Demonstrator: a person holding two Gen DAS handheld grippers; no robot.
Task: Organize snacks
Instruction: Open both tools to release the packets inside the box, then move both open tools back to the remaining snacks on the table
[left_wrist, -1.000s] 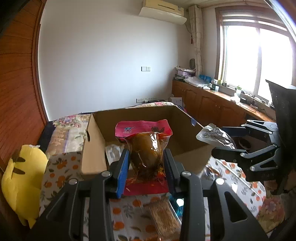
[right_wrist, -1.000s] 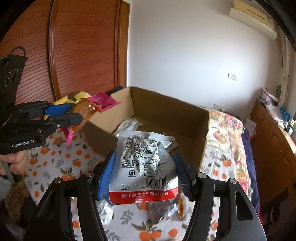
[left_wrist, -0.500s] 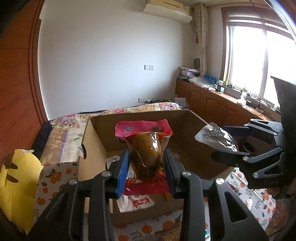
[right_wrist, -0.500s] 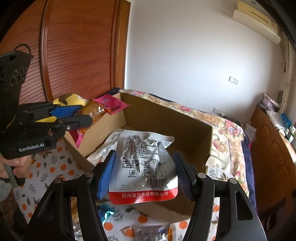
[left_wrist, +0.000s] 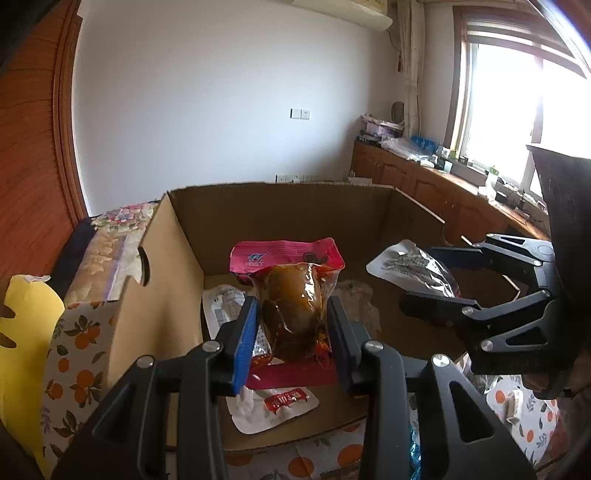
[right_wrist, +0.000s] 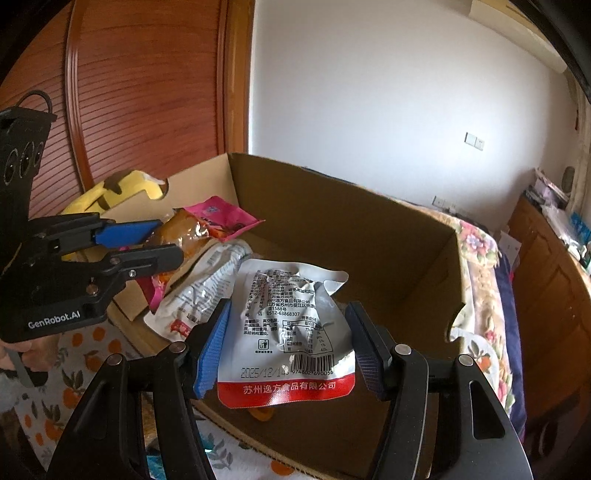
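My left gripper (left_wrist: 291, 326) is shut on a clear packet with a brown snack and a pink top (left_wrist: 291, 299), held upright above the open cardboard box (left_wrist: 295, 214). To its right my right gripper (left_wrist: 419, 277) holds a silver pouch (left_wrist: 413, 267) over the same box. In the right wrist view the right gripper (right_wrist: 288, 332) is shut on that silver pouch with a red band (right_wrist: 291, 314). The left gripper (right_wrist: 170, 240) and its packet (right_wrist: 218, 218) show at the box's (right_wrist: 332, 221) left side. Other pouches (right_wrist: 199, 291) lie inside the box.
The box stands on an orange-print cloth (left_wrist: 74, 350). A yellow plush (left_wrist: 26, 332) lies left of it. Loose snacks (left_wrist: 513, 402) lie on the cloth at the lower right. Wooden cabinets (left_wrist: 424, 177) run under the window; a wooden door (right_wrist: 147, 92) is at the left.
Both grippers have moved forward and down, from in front of the box to above its inside. Each still grips its packet.
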